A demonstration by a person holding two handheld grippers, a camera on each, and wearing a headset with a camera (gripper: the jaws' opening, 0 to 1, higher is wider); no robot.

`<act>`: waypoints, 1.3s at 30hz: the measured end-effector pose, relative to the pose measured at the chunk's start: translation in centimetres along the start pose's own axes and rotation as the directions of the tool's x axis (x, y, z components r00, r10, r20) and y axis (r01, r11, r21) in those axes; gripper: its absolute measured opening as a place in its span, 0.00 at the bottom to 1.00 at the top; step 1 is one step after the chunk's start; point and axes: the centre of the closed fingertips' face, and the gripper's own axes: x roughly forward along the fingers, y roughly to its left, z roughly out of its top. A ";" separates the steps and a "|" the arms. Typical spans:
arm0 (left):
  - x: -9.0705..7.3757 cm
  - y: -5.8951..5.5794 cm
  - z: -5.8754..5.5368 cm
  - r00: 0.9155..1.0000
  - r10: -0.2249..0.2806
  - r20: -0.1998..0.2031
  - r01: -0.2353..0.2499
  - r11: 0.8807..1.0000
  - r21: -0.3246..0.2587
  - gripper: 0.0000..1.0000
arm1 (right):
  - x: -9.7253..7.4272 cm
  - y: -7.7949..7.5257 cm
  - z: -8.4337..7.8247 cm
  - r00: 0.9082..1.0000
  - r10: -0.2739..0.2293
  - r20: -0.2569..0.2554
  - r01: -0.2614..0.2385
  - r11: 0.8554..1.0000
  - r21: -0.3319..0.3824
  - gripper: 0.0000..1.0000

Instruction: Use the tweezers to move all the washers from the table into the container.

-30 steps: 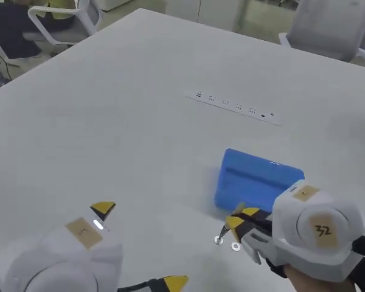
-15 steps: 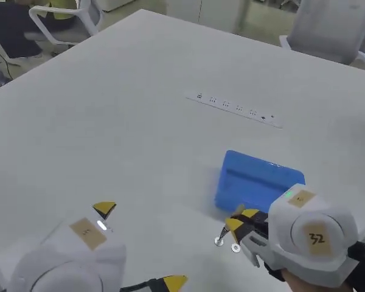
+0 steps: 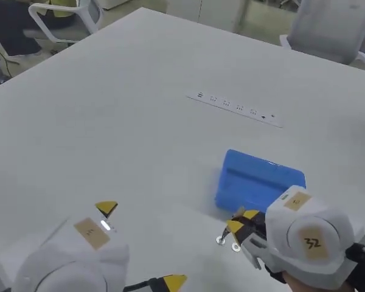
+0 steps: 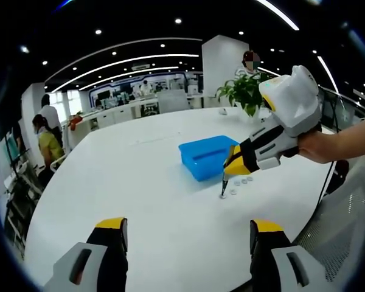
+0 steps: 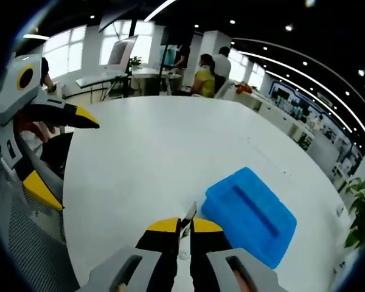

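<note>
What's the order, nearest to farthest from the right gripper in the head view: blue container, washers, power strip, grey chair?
1. washers, right at the tips of the right gripper.
2. blue container, just behind it.
3. power strip, farther back, in the middle.
4. grey chair, top right, at the back.

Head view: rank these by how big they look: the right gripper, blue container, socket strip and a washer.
1. right gripper, though nearness to the camera inflates it
2. blue container
3. socket strip, about as long as the container but far thinner
4. washer, smallest
</note>
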 end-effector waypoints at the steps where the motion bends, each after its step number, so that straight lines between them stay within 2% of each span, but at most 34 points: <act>1: 0.0 0.0 0.0 1.000 0.001 -0.002 -0.001 1.000 -0.001 0.84 | 0.1 0.0 0.0 1.000 -0.001 -0.002 0.001 1.000 -0.002 0.02; 7: 0.0 0.0 0.0 1.000 -0.001 -0.001 0.001 1.000 -0.002 0.84 | 0.3 -0.4 0.1 1.000 -0.005 0.007 0.005 1.000 0.008 0.02; 11: -0.1 -0.1 0.3 1.000 -0.005 0.016 0.005 1.000 -0.002 0.85 | 0.3 -0.6 -0.6 1.000 0.000 -0.010 0.000 0.998 0.065 0.03; 13: -0.1 0.0 0.2 1.000 -0.003 0.016 0.003 1.000 -0.003 0.84 | 0.1 -0.3 -0.9 1.000 0.005 -0.007 -0.005 0.998 0.070 0.02; 18: 0.0 -0.1 0.0 1.000 -0.004 0.003 0.004 1.000 0.011 0.83 | 0.1 0.1 -0.9 1.000 0.010 0.002 -0.010 0.998 0.068 0.02; 21: 0.0 -0.2 -0.2 1.000 -0.004 -0.007 0.004 1.000 0.026 0.83 | 0.1 -0.1 -0.8 1.000 0.017 -0.010 -0.016 0.997 0.074 0.01; 25: 0.0 -0.1 -0.2 1.000 0.005 -0.005 -0.005 0.999 0.039 0.84 | -0.2 -0.1 -0.8 0.999 0.037 -0.008 -0.035 0.992 0.123 0.01; 32: -0.1 0.0 0.1 1.000 0.010 0.011 -0.010 0.999 0.031 0.85 | -2.0 -0.6 0.7 0.999 0.027 0.026 -0.030 0.992 0.121 0.01; 39: -0.1 -0.2 0.2 1.000 0.000 0.014 0.000 0.999 0.033 0.86 | -3.8 -1.9 3.1 0.997 0.014 0.072 -0.021 0.994 0.107 0.01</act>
